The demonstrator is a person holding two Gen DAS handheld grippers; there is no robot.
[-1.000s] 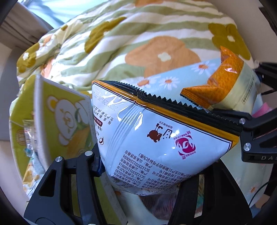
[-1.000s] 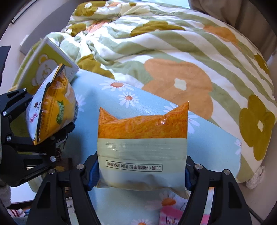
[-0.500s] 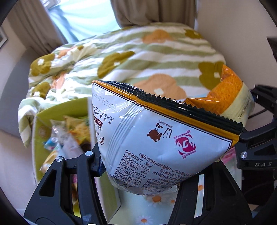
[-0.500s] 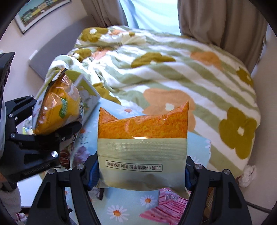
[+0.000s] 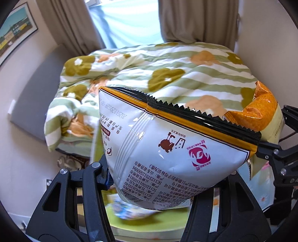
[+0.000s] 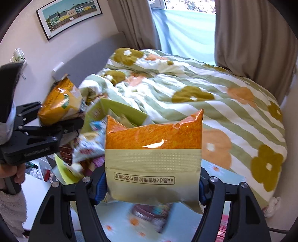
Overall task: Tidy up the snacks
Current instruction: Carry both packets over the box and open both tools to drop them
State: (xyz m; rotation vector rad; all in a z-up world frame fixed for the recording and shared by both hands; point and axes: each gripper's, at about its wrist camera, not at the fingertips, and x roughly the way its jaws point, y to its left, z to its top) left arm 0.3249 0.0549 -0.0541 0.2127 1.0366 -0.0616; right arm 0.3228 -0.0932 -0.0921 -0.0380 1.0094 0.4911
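Left claw (image 5: 165,178) clamped on white chip bag (image 5: 167,149), right claw (image 6: 150,188) gripping orange pouch (image 6: 153,158), both w/ open air above bed (image 6: 204,96).

Packets in the green box (image 6: 128,113) are motion-blurred; its lower part is hidden.

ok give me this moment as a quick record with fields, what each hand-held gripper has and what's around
left hand-held gripper: shut on white chip bag, printed back facing the camera
right hand-held gripper: shut on orange and beige packet, upright
box of snacks: green, open, between the two grippers, packets inside
bed: green striped flowered duvet behind both bags
wall: framed picture above the headboard
window: curtains either side
under the grippers: blurred, cannot tell details
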